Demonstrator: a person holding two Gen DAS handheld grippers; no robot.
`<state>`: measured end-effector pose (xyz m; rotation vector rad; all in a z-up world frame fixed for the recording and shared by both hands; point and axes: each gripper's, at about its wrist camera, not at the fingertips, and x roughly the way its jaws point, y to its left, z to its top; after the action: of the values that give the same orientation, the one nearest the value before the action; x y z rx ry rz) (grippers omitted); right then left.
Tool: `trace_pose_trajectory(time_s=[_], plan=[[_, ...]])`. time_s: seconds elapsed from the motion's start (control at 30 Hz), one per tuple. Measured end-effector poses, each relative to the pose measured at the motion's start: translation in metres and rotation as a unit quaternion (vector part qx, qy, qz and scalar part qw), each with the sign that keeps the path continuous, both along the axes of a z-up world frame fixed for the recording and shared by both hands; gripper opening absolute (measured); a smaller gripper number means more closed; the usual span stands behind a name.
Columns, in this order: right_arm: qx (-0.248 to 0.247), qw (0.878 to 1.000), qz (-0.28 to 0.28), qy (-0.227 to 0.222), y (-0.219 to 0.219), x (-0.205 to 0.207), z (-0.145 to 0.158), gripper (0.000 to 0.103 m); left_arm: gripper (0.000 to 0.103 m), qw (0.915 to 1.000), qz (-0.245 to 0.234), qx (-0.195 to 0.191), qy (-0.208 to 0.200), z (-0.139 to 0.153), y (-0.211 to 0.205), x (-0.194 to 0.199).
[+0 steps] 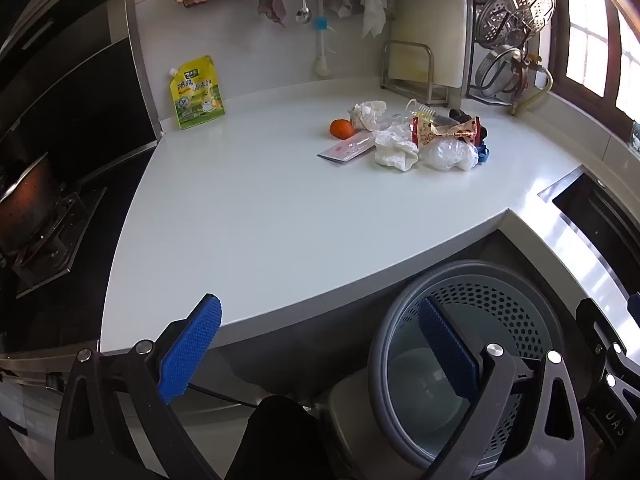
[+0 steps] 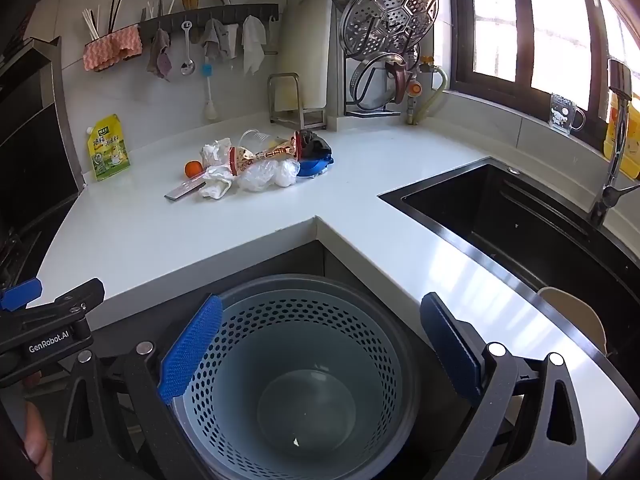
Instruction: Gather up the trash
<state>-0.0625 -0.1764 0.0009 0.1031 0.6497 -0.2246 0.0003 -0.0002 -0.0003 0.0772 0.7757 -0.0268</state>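
A heap of trash (image 1: 416, 140) (image 2: 256, 164) lies toward the back of the white counter (image 1: 260, 216) (image 2: 168, 232): crumpled tissues (image 1: 394, 150), a clear plastic bag (image 2: 268, 174), a red snack wrapper (image 1: 444, 130) (image 2: 264, 156), a flat pink packet (image 1: 346, 148), an orange fruit (image 1: 341, 128) (image 2: 193, 168) and a blue lid (image 2: 314, 166). A grey perforated bin (image 1: 480, 360) (image 2: 296, 376) stands on the floor below the counter's inner corner. My left gripper (image 1: 320, 354) is open over the counter's front edge. My right gripper (image 2: 320, 354) is open above the bin. Both hold nothing.
A yellow-green pouch (image 1: 197, 92) (image 2: 108, 148) leans on the back wall. A black sink (image 2: 520, 220) with a tap (image 2: 616, 144) lies right; a stove with a pan (image 1: 28, 200) lies left. A cutting board rack (image 1: 412, 68) and steamer rack (image 2: 384, 32) stand behind the heap.
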Motion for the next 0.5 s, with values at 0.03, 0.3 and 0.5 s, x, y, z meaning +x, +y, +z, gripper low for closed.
trace_pose_trajectory(time_s=[0.03,0.3,0.5], plan=[[-0.001,1.0,0.0,0.0,0.0008,-0.0002,0.0001,0.095,0.097,1.0,0.0,0.0,-0.001,0.0001,0.0,0.0],[0.001,1.0,-0.002,0.0,-0.0047,0.0001,0.0024,0.095,0.097,1.0,0.001,0.0,-0.004,0.0003,0.0007,0.0004],[0.005,1.0,-0.007,-0.005,-0.007,-0.0046,0.0031,0.095,0.097,1.0,0.001,-0.001,-0.006,0.0032,0.0009,0.0013]])
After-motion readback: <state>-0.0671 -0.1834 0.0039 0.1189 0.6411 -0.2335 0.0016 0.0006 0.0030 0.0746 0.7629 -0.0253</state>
